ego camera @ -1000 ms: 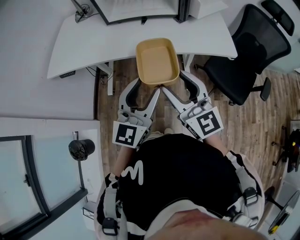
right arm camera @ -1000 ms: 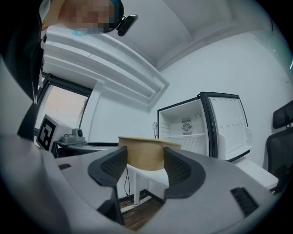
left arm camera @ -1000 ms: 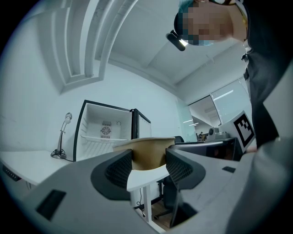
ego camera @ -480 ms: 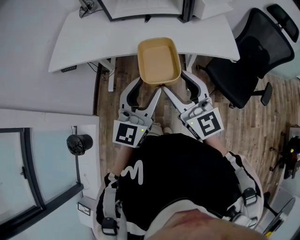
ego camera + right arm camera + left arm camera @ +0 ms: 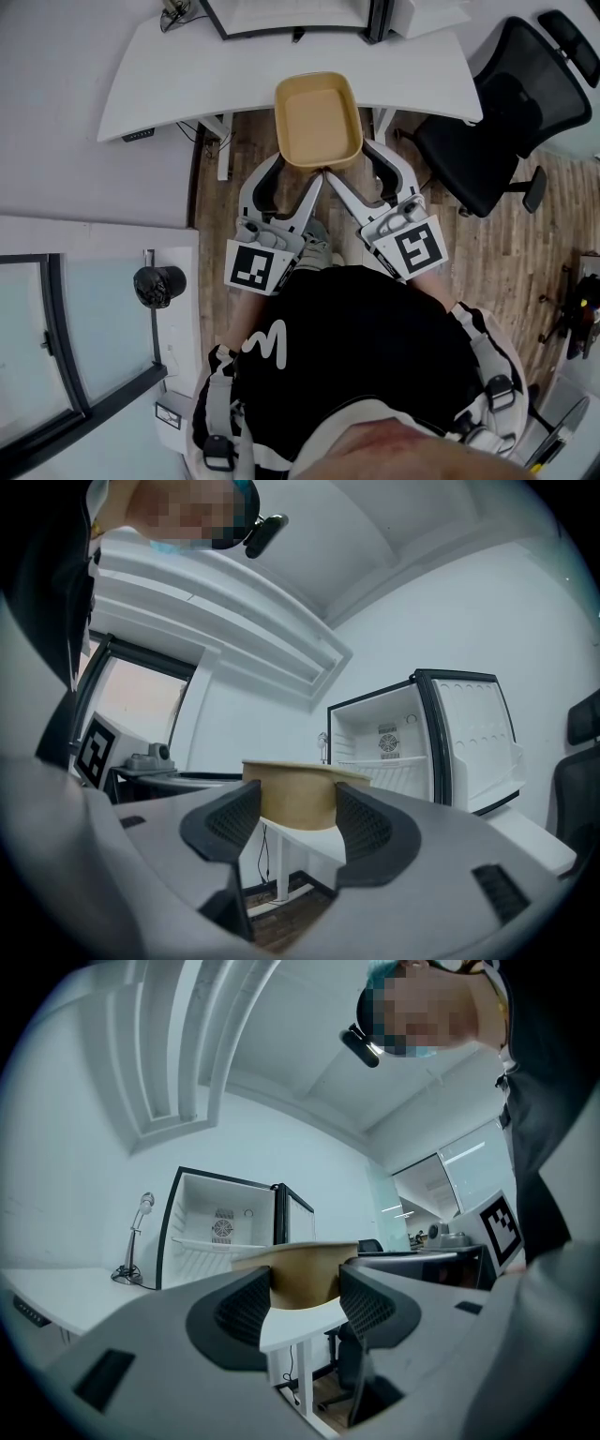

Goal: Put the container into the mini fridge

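Container [image 5: 317, 120], a shallow tan tub with nothing seen inside it, was held in the air, its far end over the near edge of the white tabletop [image 5: 403, 84] and its near end over the wooden floor [image 5: 239, 155]. It was carried at its near end from both sides. The left gripper [image 5: 300, 172] was closed partway, until its jaws bore on the tub's near left corner, and the right gripper [image 5: 349, 167] was closed likewise on the near right corner. In each gripper view the tan wall was seen filling the gap between the two dark pads.

Beyond the tub the mini fridge [image 5: 220, 1222] was seen standing on the tabletop with its door swung open and a white shelf [image 5: 211, 1244] showing inside. A black office chair [image 5: 506, 103] stood off to the right.

The step in hand was judged to be the carry toward the open fridge. For this to be done well, both grips would need to be held equally firm and moved as one, so that the tub is not twisted or let slip. It should be held level, raised clear of the tabletop edge, lined up squarely with the opening, and slid in above the shelf without the door being struck.
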`<move>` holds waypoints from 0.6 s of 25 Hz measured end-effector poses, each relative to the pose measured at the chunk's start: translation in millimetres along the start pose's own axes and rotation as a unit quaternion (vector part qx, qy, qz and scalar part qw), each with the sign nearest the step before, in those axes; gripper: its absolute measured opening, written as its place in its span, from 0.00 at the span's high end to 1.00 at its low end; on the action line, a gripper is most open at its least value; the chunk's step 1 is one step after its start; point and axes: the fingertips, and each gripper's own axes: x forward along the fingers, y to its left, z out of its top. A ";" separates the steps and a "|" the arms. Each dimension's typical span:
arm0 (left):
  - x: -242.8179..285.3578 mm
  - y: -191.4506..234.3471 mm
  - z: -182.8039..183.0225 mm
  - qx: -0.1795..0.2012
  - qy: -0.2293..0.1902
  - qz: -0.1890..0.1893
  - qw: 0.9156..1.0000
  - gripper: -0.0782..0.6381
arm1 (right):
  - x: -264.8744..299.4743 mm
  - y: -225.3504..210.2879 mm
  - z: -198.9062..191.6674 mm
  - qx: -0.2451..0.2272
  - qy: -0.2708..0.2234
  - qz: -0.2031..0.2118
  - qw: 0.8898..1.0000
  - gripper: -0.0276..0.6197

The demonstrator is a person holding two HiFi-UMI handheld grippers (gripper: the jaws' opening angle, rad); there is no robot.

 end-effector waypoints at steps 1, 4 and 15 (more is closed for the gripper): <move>1.2 -0.2 1.7 -0.001 -0.010 -0.004 1.000 0.57 | 1.3 0.3 2.2 0.000 -0.004 0.002 1.000 0.56; 6.5 2.9 0.6 -0.002 -0.010 -0.009 1.000 0.57 | 5.7 -3.3 5.8 -0.002 -0.013 0.002 1.000 0.56; 33.7 29.9 0.7 0.005 -0.008 -0.024 1.000 0.57 | 36.2 -23.8 9.0 -0.006 -0.028 -0.011 1.000 0.55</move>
